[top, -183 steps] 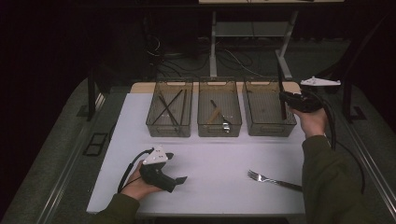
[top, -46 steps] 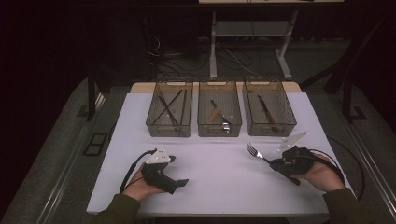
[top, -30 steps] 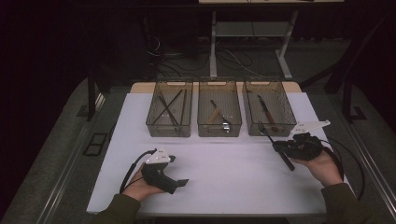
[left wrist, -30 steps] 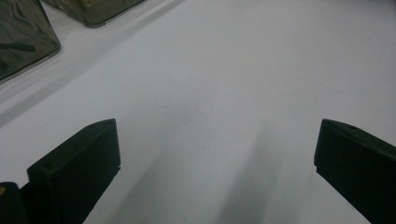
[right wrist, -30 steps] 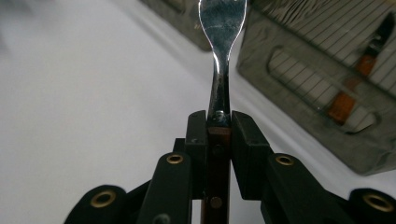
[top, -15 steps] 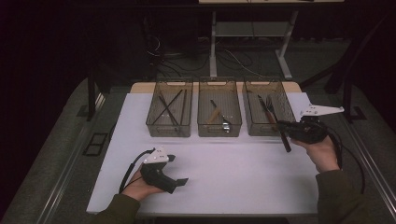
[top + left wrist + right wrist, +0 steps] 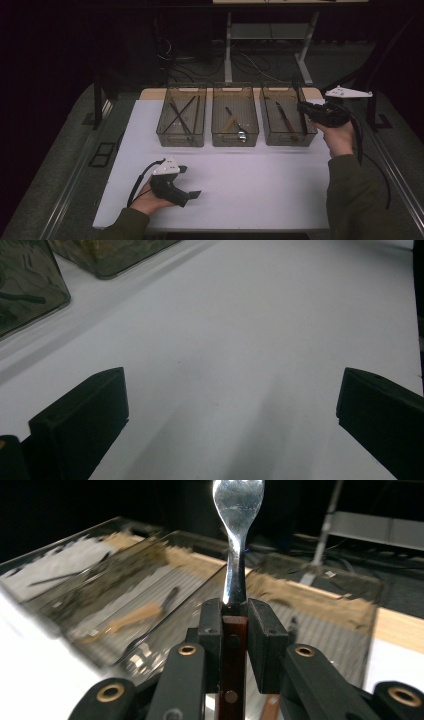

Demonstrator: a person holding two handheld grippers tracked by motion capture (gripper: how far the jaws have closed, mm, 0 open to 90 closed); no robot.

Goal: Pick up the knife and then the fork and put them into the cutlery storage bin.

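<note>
Right gripper (image 7: pixel 302 107) clamps a fork (image 7: pixel 237 535) by its wooden handle, tines up, over the right bin (image 7: pixel 287 140). Left gripper (image 7: pixel 192 194) rests on the white table (image 7: pixel 250 185), jaws wide apart, nothing between.

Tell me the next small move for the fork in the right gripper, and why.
Probably carry it a little further over the right bin and lower it before opening. The right gripper is shut on the fork by its wooden handle, tines up, at that bin's right rim. A wooden-handled utensil already lies inside, so it seems the matching bin.
</note>
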